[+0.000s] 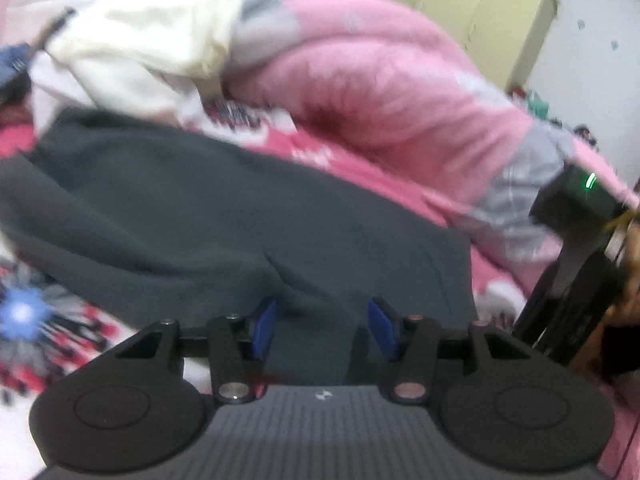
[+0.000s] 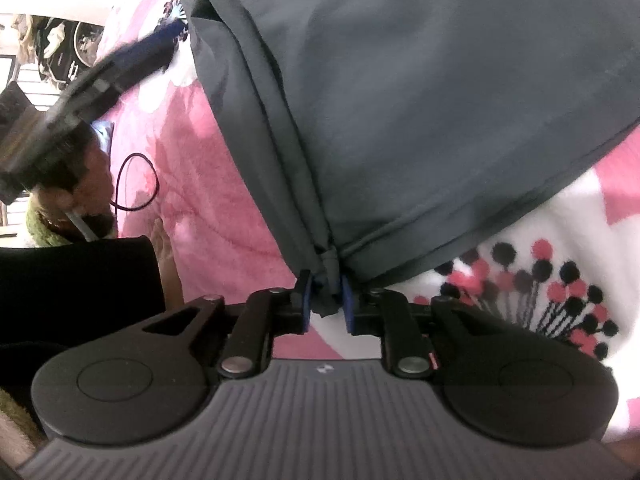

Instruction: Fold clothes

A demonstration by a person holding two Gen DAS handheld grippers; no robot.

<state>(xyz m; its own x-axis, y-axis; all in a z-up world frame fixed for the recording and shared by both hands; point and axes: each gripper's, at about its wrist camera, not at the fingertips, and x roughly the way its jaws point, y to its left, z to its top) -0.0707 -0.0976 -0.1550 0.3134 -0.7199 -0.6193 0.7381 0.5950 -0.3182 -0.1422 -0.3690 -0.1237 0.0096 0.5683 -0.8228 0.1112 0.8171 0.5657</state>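
A dark grey garment (image 1: 200, 208) lies spread on the pink patterned bed cover (image 1: 312, 148). My left gripper (image 1: 322, 330) hovers over its near edge, open, with only flat cloth below the blue pads. In the right wrist view the same garment (image 2: 400, 100) is folded over in layers, and its bunched corner (image 2: 327, 280) sits between the pads of my right gripper (image 2: 327, 302). The pads stand slightly off the cloth, so this gripper is open. The left gripper's blurred fingers (image 2: 160, 42) show at the upper left, beside the garment's far edge.
A heaped pink and grey quilt (image 1: 380, 80) and a pile of white clothes (image 1: 152, 32) lie behind the garment. A pale wardrobe (image 1: 480, 8) stands at the back. The right gripper's body (image 1: 576, 216) is at the right edge. A person's hand (image 2: 164, 252) rests on the cover.
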